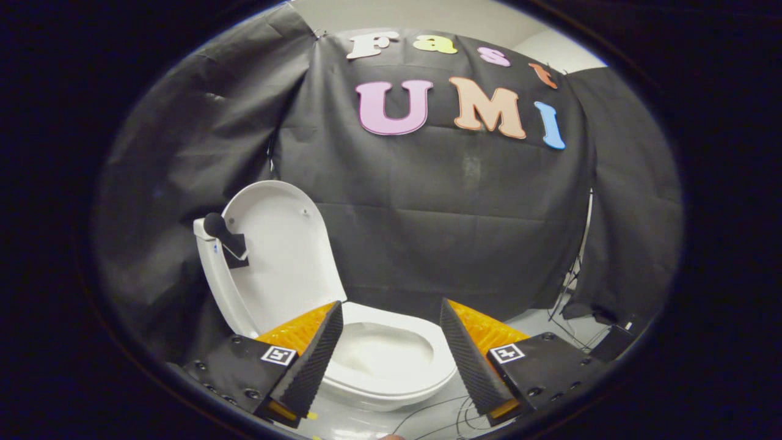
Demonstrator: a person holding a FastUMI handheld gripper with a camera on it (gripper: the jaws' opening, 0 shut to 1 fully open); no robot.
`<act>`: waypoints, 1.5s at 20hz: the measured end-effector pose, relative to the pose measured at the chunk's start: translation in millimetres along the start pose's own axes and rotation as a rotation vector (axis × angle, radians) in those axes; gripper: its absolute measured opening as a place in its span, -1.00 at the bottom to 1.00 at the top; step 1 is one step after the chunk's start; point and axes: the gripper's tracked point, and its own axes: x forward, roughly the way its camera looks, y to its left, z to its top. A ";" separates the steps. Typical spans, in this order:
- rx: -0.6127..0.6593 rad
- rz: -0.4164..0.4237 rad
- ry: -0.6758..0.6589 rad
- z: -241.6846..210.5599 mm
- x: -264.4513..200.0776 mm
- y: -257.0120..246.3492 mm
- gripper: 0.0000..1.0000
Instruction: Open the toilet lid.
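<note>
Tool [390, 342] spread wide, fingers well apart, nothing gripped between them. Both fingertips [327, 333] point forward, hanging over the front of the bowl.

White glossy toilet [391, 366] sits just ahead of and partly between the fingers, on a pale floor [440, 418]. Oval seat ring lies flat; open bowl visible inside it, in the gap between the two fingers.

White rounded plastic toilet lid [287, 256] already stands raised, leaning back and tilted to the left, beyond the left finger. Its smooth underside faces the tool. Two small bumpers show near the lid's upper rim.

A black handle with a round knob [223, 235] is fixed at the lid's left edge, knob uppermost.

Black cloth wall [464, 226] hangs behind the toilet. Thin dark cables [571, 293] trail down by the wall beyond the right finger, and more wires lie on the floor near the bowl's front.
</note>
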 end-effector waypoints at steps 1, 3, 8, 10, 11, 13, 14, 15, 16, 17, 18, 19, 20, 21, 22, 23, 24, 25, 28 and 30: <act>-0.001 0.003 0.006 -2.2 0.0 -1.7 0.98; -0.013 0.013 0.012 -5.6 -0.3 -5.5 0.98; 0.021 0.009 0.003 -8.6 -6.5 -26.0 0.99; 0.049 -0.001 -0.006 -6.3 -8.7 -31.9 1.00; 0.054 -0.006 -0.007 -5.6 -9.7 -35.2 0.99; 0.064 -0.010 0.004 -6.4 -13.6 -44.0 1.00; 0.071 -0.010 0.001 -4.4 -15.2 -48.3 0.99; 0.085 -0.013 -0.006 -1.9 -17.6 -51.6 0.99; 0.101 -0.015 -0.012 -1.4 -18.6 -54.9 0.98; 0.112 -0.012 -0.009 -2.4 -19.6 -55.9 0.97; 0.112 -0.013 -0.004 -3.5 -20.7 -56.9 0.97; 0.106 -0.016 -0.002 -3.3 -21.9 -59.1 0.97; 0.103 -0.013 0.000 -3.8 -22.6 -60.5 0.97; 0.101 -0.010 0.006 -4.1 -22.7 -61.5 0.97; 0.098 -0.008 0.012 -6.1 -22.7 -62.3 0.97; 0.092 -0.011 0.017 -8.0 -24.0 -63.8 0.97; 0.088 -0.010 0.018 -8.2 -24.6 -64.1 0.97; 0.091 0.008 0.021 -8.7 -24.8 -61.9 0.97; 0.086 0.001 0.015 -8.1 -23.9 -63.2 0.97; 0.083 0.000 0.015 -7.4 -23.3 -61.3 0.97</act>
